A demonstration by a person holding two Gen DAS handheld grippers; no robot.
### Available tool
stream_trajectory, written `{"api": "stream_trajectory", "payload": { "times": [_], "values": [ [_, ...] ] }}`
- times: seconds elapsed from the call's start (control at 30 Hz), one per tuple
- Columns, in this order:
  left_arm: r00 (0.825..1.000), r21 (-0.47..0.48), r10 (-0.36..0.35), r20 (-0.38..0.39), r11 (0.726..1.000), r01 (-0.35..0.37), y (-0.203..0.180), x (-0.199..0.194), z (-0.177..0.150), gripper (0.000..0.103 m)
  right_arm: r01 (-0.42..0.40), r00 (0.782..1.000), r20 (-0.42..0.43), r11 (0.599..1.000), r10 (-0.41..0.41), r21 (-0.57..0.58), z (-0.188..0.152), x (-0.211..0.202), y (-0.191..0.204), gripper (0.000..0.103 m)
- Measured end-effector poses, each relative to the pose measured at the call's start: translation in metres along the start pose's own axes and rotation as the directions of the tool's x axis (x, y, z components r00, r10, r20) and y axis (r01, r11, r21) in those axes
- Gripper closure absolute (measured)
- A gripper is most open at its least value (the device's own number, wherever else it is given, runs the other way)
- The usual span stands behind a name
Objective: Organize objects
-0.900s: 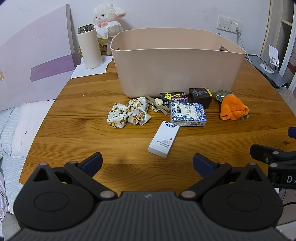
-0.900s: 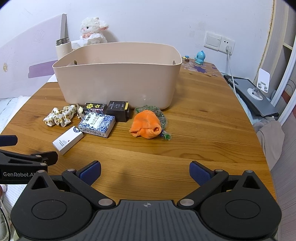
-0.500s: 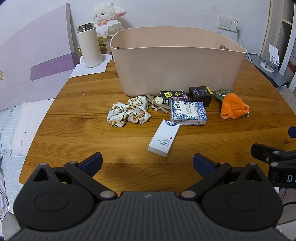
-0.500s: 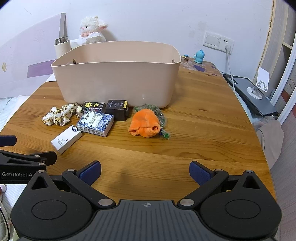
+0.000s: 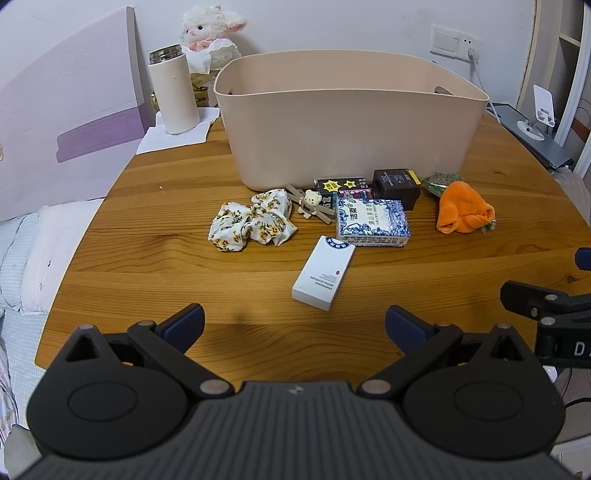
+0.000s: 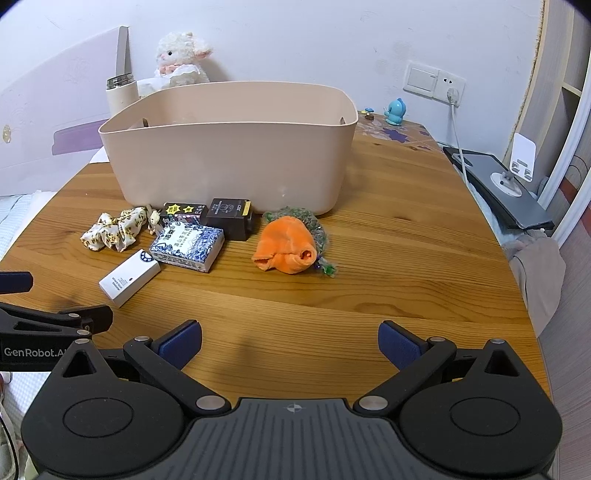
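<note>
The beige storage bin (image 5: 351, 122) stands toward the back of the round wooden table (image 5: 147, 266) in the left wrist view, and the loose objects lie in a row just in front of its near wall. From left to right there: a floral fabric scrunchie (image 5: 253, 226), a small bear clip (image 5: 309, 202), a dark box with yellow stars (image 5: 341, 185), a black box (image 5: 396, 183) and an orange knit cloth (image 5: 461, 213) lying partly over a green packet (image 5: 439, 180). A blue-and-white patterned box (image 5: 372, 222) sits in front of the two dark boxes, and a white slim box (image 5: 324, 272) lies nearest the camera, its far end just beside the patterned box. Behind the bin to the left stand a cream thermos (image 5: 174, 94) on white paper and a plush lamb (image 5: 208, 35). The left gripper (image 5: 294, 325) hovers over the near table edge, jaws spread wide and holding nothing.

In the right wrist view the bin (image 6: 229, 147) appears left of centre, with the scrunchie (image 6: 112, 229), star box (image 6: 184, 209), black box (image 6: 229, 217), patterned box (image 6: 187, 241), white box (image 6: 130, 277) and orange cloth (image 6: 286, 249) before it. A small blue figurine (image 6: 394, 111) stands near the wall socket (image 6: 436, 80). The right gripper (image 6: 290, 344) is likewise wide apart and empty, above the near table.
</note>
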State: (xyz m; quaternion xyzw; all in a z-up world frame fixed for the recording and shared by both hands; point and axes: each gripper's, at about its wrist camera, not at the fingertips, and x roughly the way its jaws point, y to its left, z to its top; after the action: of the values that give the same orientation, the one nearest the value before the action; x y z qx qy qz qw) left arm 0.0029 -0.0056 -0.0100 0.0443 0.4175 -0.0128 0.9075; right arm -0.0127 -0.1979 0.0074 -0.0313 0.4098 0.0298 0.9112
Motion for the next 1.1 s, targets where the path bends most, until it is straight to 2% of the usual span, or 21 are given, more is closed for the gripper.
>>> {"api": "stream_trajectory", "payload": {
  "times": [1.1],
  "values": [
    [1.000,0.002,-0.003,-0.006,1.000,0.003,0.0000,0.0050,-0.0004,0.000,0.008,1.000,0.008,1.000,-0.008,-0.002,0.0011,0.0042,-0.0017,0.000]
  ]
}}
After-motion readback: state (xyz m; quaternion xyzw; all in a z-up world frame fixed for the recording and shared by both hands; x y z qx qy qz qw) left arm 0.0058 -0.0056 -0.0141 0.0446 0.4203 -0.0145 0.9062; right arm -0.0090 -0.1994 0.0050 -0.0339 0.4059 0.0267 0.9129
